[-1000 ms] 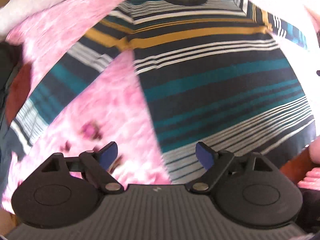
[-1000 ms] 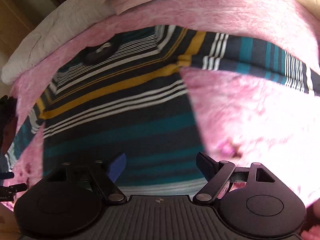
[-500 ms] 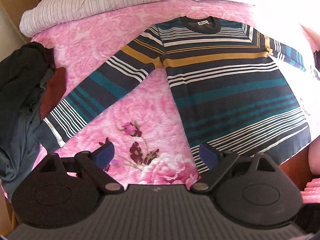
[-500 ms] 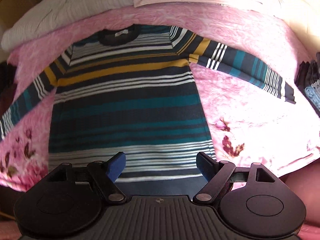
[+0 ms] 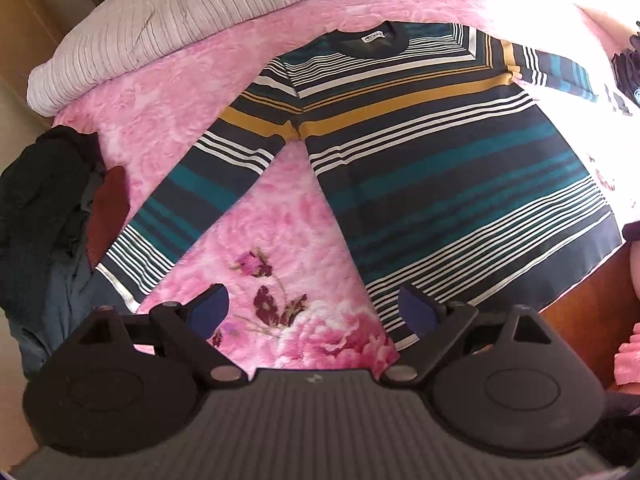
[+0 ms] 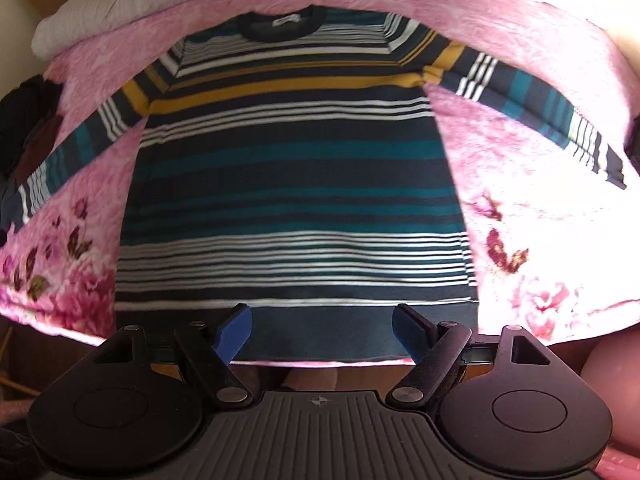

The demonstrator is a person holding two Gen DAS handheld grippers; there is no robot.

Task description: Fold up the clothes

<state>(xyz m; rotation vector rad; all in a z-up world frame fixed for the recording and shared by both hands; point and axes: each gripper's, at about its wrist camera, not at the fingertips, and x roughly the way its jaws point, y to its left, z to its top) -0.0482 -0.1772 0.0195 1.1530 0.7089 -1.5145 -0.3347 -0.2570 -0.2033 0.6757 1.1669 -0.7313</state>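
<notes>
Striped sweater (image 6: pixel 296 184): knitted cloth, matt, smooth flat weave, with a ribbed dark collar (image 5: pixel 374 42) and a small white woven label inside it. Blanket (image 5: pixel 168 92) on the bed: pink plush fleece, fuzzy nap, embossed rose pattern, faint sheen in the sunlit part. Quilt (image 5: pixel 168 20) at the head of the bed: pale, ridged, stitched cloth, matt. Pile of dark clothes (image 5: pixel 36 200): soft, creased matt fabric. Left claw (image 5: pixel 314 312) and right claw (image 6: pixel 322 332): matt black plastic, finely grained, ribbed grey deck, blue rubbery pads (image 6: pixel 234 330), small bright metal pivot pins (image 5: pixel 224 372).
</notes>
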